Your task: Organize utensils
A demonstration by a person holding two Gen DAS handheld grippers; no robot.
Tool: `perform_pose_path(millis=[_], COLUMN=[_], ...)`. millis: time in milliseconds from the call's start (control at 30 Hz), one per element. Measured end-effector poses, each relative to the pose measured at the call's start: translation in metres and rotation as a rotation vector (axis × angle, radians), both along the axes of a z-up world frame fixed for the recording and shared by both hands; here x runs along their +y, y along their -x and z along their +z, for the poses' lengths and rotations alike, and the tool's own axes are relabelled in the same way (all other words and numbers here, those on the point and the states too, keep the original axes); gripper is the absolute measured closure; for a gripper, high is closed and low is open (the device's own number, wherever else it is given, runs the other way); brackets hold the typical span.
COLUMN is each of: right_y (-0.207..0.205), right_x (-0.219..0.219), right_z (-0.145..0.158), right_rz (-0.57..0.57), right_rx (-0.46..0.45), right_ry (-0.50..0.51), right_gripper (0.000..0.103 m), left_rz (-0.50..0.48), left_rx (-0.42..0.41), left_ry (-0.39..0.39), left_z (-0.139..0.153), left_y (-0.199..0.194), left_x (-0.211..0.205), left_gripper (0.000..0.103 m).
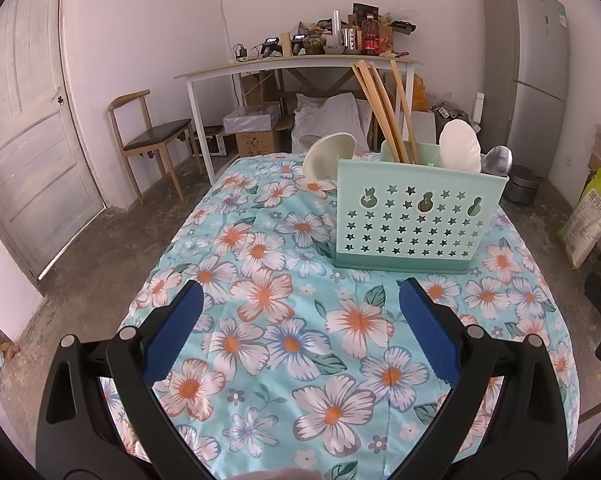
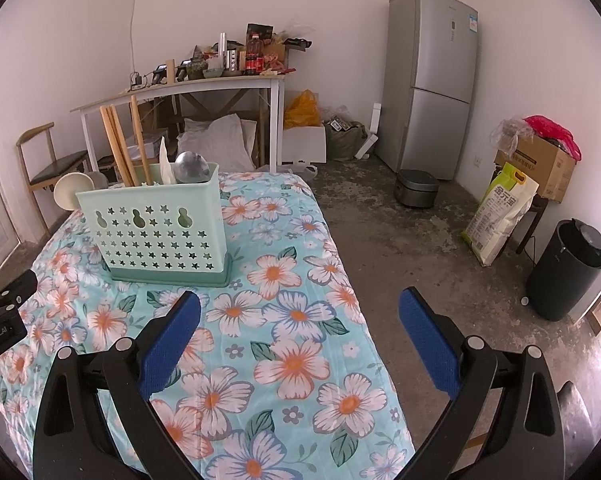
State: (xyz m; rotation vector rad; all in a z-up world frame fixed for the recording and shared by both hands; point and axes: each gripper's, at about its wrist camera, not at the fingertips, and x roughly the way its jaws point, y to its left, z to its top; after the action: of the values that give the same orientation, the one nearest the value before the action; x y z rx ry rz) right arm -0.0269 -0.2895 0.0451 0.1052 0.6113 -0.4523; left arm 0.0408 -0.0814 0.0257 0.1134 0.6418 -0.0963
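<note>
A mint-green utensil holder (image 1: 412,216) (image 2: 156,228) with star cut-outs stands on the floral tablecloth (image 1: 284,320) (image 2: 284,320). Inside it stand wooden chopsticks (image 1: 384,112) (image 2: 120,144), a white spoon (image 1: 458,146) (image 2: 165,164) and a metal spoon (image 1: 498,160) (image 2: 192,166). A cream bowl (image 1: 326,156) (image 2: 70,190) sits tilted behind the holder's left end. My left gripper (image 1: 300,292) is open over the cloth, short of the holder, nothing between its blue pads. My right gripper (image 2: 300,300) is open too, at the table's right edge, to the right of the holder.
The left gripper's black body (image 2: 4,320) shows at the left edge of the right wrist view. Beyond the table are a wooden chair (image 1: 152,136), a cluttered white desk (image 1: 300,64), a grey fridge (image 2: 432,80), a rice sack (image 2: 496,212) and a black bin (image 2: 568,272).
</note>
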Motion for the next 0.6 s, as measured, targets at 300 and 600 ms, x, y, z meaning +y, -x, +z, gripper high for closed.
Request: perform_pose_path(millis=[300, 600], right_y=[-0.0001, -0.0001], right_x=[0.0014, 0.0014], right_z=[0.0002, 0.0003], right_rz=[0.001, -0.001], right_rx=[0.000, 0.000], right_ry=[0.002, 0.001], right_gripper=[0.007, 0.007], left_rz=[0.003, 0.001], left_rx=[-0.001, -0.001], left_ry=[0.002, 0.001], left_z=[-0.0019, -0.0023], left_y=[-0.0014, -0.0017], left_x=[0.0020, 0.0025], left_gripper=[0.008, 0.008])
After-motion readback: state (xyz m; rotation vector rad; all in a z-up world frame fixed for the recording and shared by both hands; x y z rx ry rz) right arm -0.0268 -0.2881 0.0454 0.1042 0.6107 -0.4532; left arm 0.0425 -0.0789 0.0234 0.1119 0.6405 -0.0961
